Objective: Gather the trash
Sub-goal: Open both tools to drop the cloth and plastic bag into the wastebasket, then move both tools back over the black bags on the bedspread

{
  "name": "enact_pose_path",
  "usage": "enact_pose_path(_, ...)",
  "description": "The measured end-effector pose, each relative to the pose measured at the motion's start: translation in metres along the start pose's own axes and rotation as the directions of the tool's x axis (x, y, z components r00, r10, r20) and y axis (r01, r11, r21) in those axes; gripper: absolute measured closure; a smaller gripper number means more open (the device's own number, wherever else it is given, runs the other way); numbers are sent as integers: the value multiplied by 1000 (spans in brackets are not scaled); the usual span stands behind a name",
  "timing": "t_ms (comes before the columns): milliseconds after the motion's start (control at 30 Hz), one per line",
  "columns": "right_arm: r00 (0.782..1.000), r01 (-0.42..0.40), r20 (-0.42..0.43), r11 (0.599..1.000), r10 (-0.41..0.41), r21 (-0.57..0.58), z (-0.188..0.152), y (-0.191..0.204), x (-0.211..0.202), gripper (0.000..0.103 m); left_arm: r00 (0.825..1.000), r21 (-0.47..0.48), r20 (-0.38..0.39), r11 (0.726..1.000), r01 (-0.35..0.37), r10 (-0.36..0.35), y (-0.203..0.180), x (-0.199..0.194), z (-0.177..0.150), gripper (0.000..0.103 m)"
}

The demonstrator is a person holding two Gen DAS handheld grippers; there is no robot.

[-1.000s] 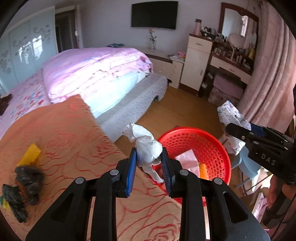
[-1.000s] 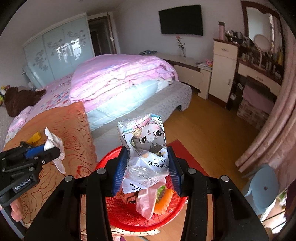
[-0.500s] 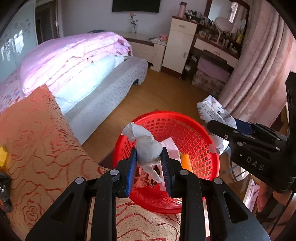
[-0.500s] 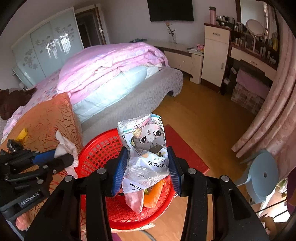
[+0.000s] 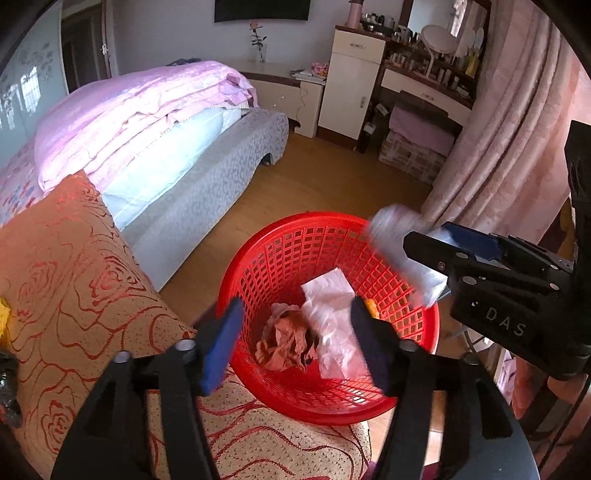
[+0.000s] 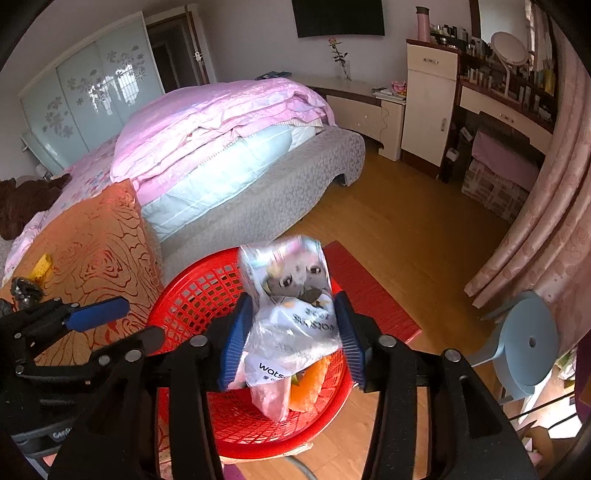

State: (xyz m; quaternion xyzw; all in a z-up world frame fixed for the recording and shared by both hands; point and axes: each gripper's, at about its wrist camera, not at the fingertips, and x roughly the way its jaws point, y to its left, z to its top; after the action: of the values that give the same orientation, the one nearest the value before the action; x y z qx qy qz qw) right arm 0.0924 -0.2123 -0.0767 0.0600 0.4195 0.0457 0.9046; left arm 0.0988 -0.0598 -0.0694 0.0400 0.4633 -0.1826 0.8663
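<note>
1. Room first: from my feed it's a bedroom with a wood floor [image 6: 417, 236], and a big bed [image 6: 236, 122] piled with a pink quilt takes up the middle. A pink curtain [image 5: 517, 122] hangs down the right side, and a dark TV [image 6: 338, 16] is on the far wall.
2. Along that wall there's a cream cabinet [image 6: 430, 99] and a dressing table packed with bottles, plus a round mirror [image 6: 509, 48].
3. Closest to me is an orange cloth with a red rose pattern [image 5: 74, 280] covering the surface on the left. A yellow scrap and some dark bits sit at its far left edge.
4. The red basket [image 5: 295, 251] sits just beside that cloth, with a red mat [image 6: 369, 288] under it on the floor. A blue stool [image 6: 528, 343] is off to the right.
5. Inside the basket: white tissue [image 5: 332, 317], a crumpled pinkish paper [image 5: 284, 339] and something orange.
6. My left gripper [image 5: 295, 339] hangs over the basket, its jaws have just been opening, they stand wide apart with nothing between them.
7. My right gripper [image 6: 291, 339] is over the basket too. Its jaws have just been opening, and the wipes packet [image 6: 291, 302] with the cartoon cat is between them, blurred. I can't tell if the pads touch it.
</note>
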Motion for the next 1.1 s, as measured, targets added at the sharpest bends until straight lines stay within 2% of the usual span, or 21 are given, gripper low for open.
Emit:
enact_pose_path(700,1000,2,28,999,-1,-40,1,10,-5,49,994,-75,68,994,-79,84,32,-38,-17,38)
enact_pose_path(933,998,1,62,998,3,-64,-1,20,-14,40,985,-127,93,983,-131,143,51,-56,-28,38)
enact_pose_path(1100,997,-14,75,996,20,-87,-2,32,-16,38,979,-178,107,972,-151,171,67,-68,-36,38)
